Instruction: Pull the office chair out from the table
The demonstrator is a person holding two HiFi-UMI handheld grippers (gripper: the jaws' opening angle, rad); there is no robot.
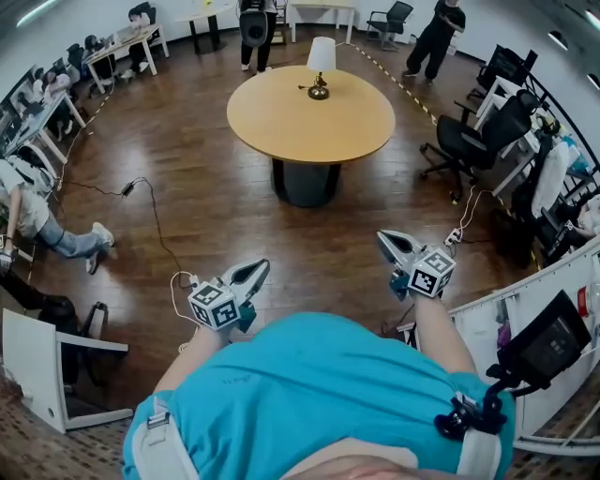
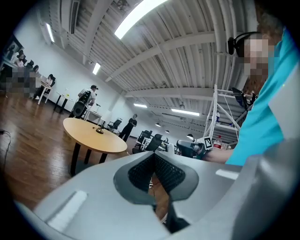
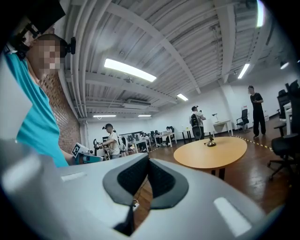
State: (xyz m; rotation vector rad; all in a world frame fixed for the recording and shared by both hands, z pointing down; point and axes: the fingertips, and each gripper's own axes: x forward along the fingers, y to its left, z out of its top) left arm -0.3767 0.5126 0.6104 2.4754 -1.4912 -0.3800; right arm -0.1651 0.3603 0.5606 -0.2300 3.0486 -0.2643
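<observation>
Teal shirt [image 1: 309, 375], left claw [image 1: 262, 266] closed, right claw [image 1: 382, 237] closed, table [image 1: 281, 122] ahead

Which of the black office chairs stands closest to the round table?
The office chair right of the round table in the head view; the other chairs stand farther back towards the walls.

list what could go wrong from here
Loose cables and a power strip lie on the floor ahead: a likely trip or snag. The left gripper and right gripper are both shut and empty, so neither can take the black office chair until it opens.
</observation>
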